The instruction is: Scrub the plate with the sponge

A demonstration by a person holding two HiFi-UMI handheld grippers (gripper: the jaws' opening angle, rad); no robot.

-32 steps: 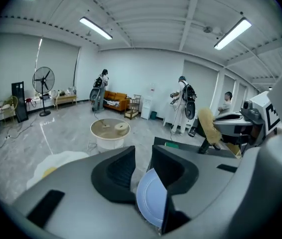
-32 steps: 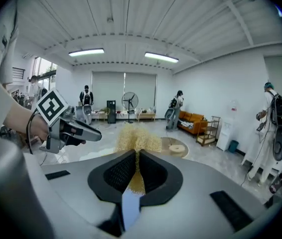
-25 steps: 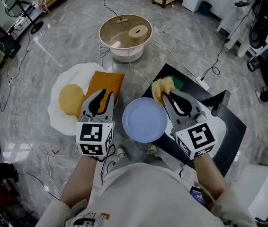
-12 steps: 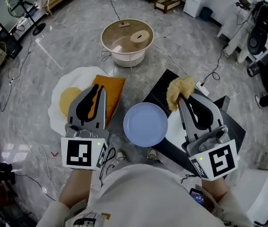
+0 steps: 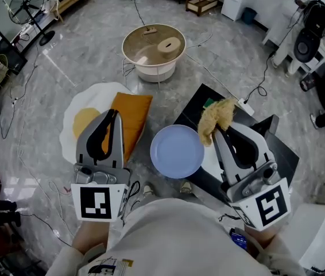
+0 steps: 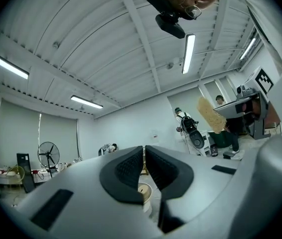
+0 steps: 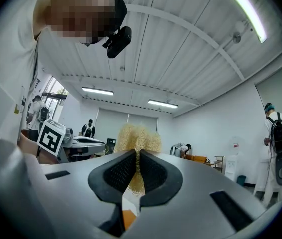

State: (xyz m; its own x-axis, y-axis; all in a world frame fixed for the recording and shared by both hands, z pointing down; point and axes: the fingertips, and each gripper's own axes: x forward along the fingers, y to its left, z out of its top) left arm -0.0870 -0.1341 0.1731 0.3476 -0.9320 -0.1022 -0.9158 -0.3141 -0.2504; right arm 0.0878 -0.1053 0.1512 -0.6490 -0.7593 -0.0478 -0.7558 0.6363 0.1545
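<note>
Rising with the sponge clamped in it, the right gripper has left the black mat; the left gripper has just been closing on nothing (jaws almost together), so the blue plate, lying between them, is still unheld and unscrubbed

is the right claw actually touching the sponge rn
Touching. The right gripper view shows the right claw shut on the yellow sponge, pads pressing both its sides.

The floor bears a lidded tub at 12 o'clock, a white mat at 9, a black mat at 3.
</note>
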